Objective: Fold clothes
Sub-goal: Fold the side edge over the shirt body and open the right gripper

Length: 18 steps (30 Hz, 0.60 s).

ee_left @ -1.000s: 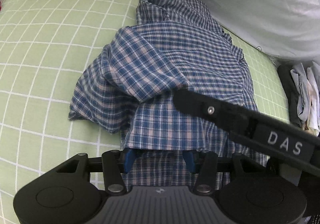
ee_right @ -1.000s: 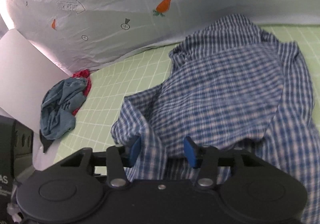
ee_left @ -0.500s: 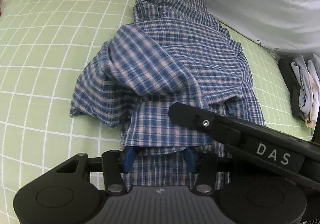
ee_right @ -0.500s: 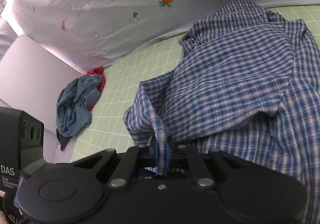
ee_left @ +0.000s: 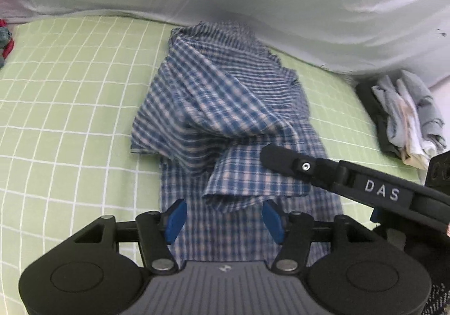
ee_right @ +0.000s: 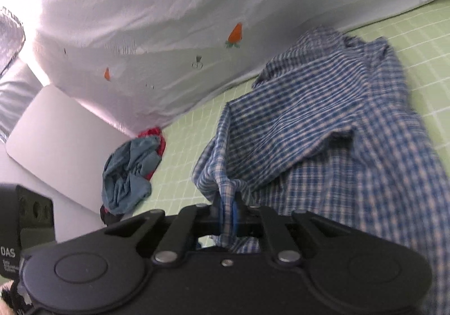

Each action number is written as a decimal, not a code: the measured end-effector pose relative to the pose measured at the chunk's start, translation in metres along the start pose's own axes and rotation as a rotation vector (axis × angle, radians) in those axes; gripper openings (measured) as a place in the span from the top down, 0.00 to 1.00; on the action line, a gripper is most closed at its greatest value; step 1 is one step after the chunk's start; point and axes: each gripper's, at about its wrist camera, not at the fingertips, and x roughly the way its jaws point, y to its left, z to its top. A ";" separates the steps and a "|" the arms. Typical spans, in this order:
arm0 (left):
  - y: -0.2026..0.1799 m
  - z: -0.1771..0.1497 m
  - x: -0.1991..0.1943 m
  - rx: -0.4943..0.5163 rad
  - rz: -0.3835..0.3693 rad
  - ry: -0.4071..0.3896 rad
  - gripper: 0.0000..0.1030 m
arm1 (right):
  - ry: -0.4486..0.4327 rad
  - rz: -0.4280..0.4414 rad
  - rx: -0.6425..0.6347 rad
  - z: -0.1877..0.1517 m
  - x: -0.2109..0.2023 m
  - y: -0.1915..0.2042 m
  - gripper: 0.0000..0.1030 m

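Note:
A blue and white plaid shirt (ee_left: pixel 225 124) lies partly folded on the green checked sheet (ee_left: pixel 70 95), collar end toward the white cloth at the back. My left gripper (ee_left: pixel 224 220) is open, its blue pads spread over the shirt's near hem with nothing pinched. In the right wrist view my right gripper (ee_right: pixel 226 212) is shut on a bunched edge of the plaid shirt (ee_right: pixel 323 129) and lifts it off the sheet. The right gripper's black body, marked DAS (ee_left: pixel 379 191), crosses the left wrist view at the right.
A white cloth with carrot prints (ee_left: pixel 253 0) rises behind the sheet. A pile of grey and white clothes (ee_left: pixel 405 124) lies at the right edge. A crumpled blue and red garment (ee_right: pixel 132 171) sits at the left beside a white board (ee_right: pixel 56 146).
My right gripper shut on the shirt's edge and raised it, pulling a fold over. My left gripper drew back from the hem, and its pads now stand clear of the cloth.

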 end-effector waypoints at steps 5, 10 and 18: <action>-0.015 -0.022 -0.011 0.007 0.004 -0.009 0.41 | -0.065 -0.041 0.025 -0.017 -0.038 -0.005 0.94; -0.025 -0.047 -0.013 -0.002 0.019 0.021 0.40 | -0.074 -0.078 0.105 -0.046 -0.076 -0.022 0.94; -0.045 -0.081 -0.012 -0.002 0.023 0.069 0.40 | -0.037 -0.126 0.228 -0.079 -0.112 -0.056 0.94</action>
